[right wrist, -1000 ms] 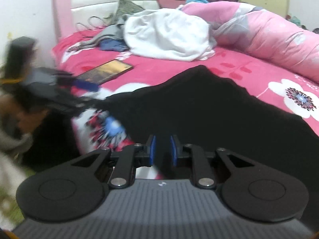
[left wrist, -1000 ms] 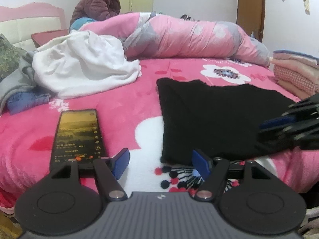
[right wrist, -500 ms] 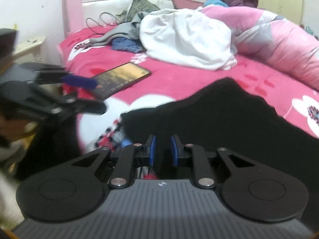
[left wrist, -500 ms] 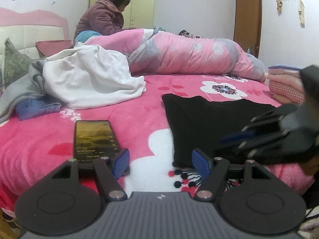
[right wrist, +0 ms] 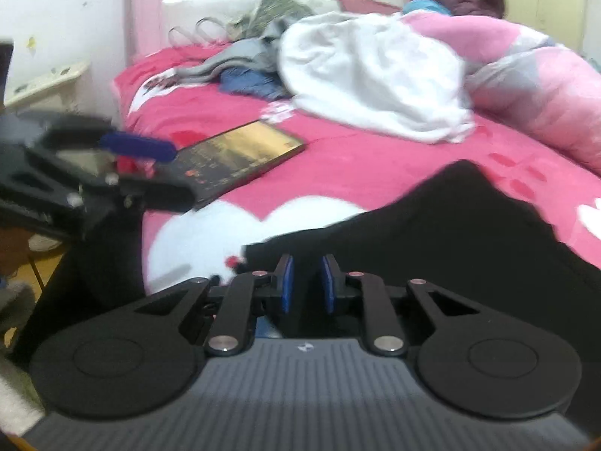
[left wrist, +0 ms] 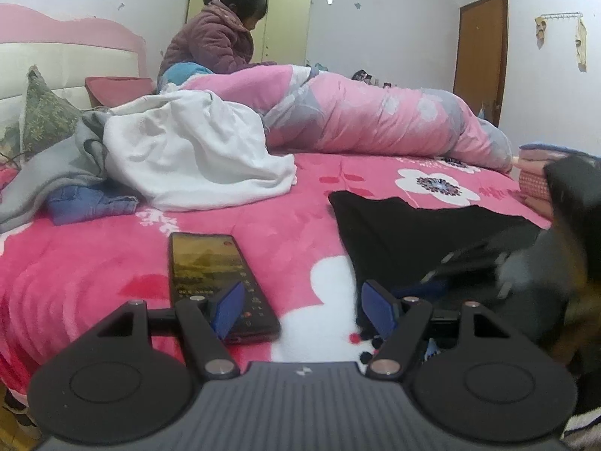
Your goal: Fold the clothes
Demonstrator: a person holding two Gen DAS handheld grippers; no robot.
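A black garment (left wrist: 413,233) lies spread on the pink flowered blanket (left wrist: 94,255). My right gripper (right wrist: 308,282) is shut on the near edge of the black garment (right wrist: 469,225), and the cloth rises in a fold to its blue pads. In the left wrist view the right gripper (left wrist: 450,270) is a blur low over the garment's near left corner. My left gripper (left wrist: 300,300) stands open over the blanket with nothing between its fingers, just left of that corner. The right wrist view shows the left gripper (right wrist: 157,169) at the far left.
A phone (left wrist: 210,267) with a lit screen lies by my left finger. A white garment (left wrist: 195,158), grey cloth (left wrist: 49,173) and jeans (left wrist: 90,203) are heaped near the headboard. A rolled pink quilt (left wrist: 375,120) and a seated person (left wrist: 218,45) are behind. Folded clothes (left wrist: 533,173) sit at right.
My right gripper has carried the black garment's edge leftward and lower, toward my left gripper. The left gripper has drawn back and tipped up, so more of the room shows.
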